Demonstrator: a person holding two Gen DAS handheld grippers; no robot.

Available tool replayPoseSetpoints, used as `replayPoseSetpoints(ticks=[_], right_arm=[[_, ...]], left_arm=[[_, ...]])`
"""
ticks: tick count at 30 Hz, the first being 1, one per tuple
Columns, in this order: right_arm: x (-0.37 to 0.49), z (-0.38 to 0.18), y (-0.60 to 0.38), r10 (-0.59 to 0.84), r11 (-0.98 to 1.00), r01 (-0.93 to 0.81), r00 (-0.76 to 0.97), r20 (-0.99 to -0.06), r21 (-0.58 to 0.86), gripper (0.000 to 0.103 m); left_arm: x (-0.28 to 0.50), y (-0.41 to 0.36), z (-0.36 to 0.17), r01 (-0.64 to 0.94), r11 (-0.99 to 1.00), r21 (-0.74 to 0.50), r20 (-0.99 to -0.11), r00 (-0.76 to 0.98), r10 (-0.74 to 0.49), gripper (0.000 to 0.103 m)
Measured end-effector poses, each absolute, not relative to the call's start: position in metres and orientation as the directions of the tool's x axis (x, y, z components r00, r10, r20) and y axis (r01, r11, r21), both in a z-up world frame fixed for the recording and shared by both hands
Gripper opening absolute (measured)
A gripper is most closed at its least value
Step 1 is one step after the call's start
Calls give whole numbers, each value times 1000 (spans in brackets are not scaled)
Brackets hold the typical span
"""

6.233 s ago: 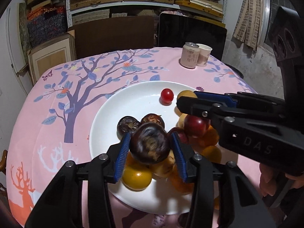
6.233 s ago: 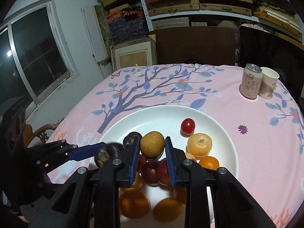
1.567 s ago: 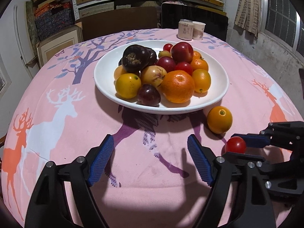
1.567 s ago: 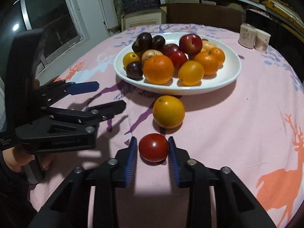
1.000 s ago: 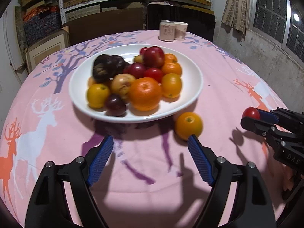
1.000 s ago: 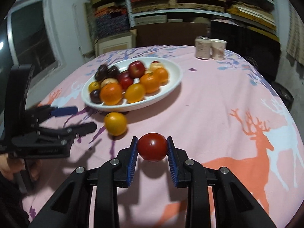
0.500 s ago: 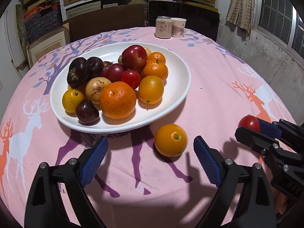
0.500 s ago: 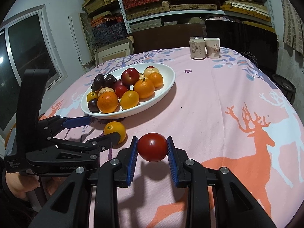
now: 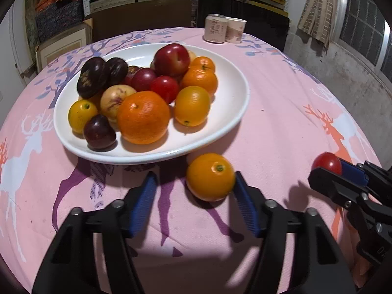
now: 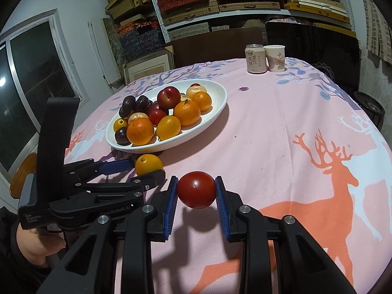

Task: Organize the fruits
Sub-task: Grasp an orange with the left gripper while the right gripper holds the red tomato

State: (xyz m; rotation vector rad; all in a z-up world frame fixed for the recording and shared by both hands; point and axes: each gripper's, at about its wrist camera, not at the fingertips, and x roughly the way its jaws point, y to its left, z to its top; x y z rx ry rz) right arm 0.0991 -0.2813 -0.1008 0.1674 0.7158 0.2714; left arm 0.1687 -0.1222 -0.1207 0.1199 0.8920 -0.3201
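A white plate [image 9: 227,127] [image 10: 215,112] on the pink tablecloth holds several fruits: oranges, plums, dark fruits. A loose orange [image 9: 210,177] [image 10: 148,164] lies on the cloth just in front of the plate. My left gripper [image 9: 193,191] [image 10: 137,170] is open, its blue pads on either side of this orange, the right pad touching it. My right gripper [image 10: 196,189] is shut on a red tomato [image 10: 196,189] [image 9: 327,163] and holds it above the cloth, right of the orange.
A drink can [image 10: 254,58] [image 9: 215,31] and a paper cup [image 10: 275,57] stand at the table's far side. Chairs and shelves of boxes lie behind. The round table's edge curves away at right and front.
My left gripper has moved forward until its open pads flank the loose orange. My right gripper still holds the tomato lifted, nearly unmoved.
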Motion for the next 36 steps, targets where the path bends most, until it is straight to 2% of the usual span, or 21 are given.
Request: replayPoseSetpoints(ticks=[2, 4, 36], right_arm=[[99, -101, -282, 306, 950, -188, 720, -623, 250, 31], [99, -101, -283, 309, 949, -188, 720, -621, 255, 31], [96, -99, -281, 281, 957, -167, 741, -609, 238, 31]], left_arm=[[167, -126, -121, 342, 939, -22, -781, 581, -230, 51], [166, -127, -120, 359, 933, -37, -776, 578, -253, 37], [132, -76, -99, 351, 925, -143, -726, 598, -339, 37]])
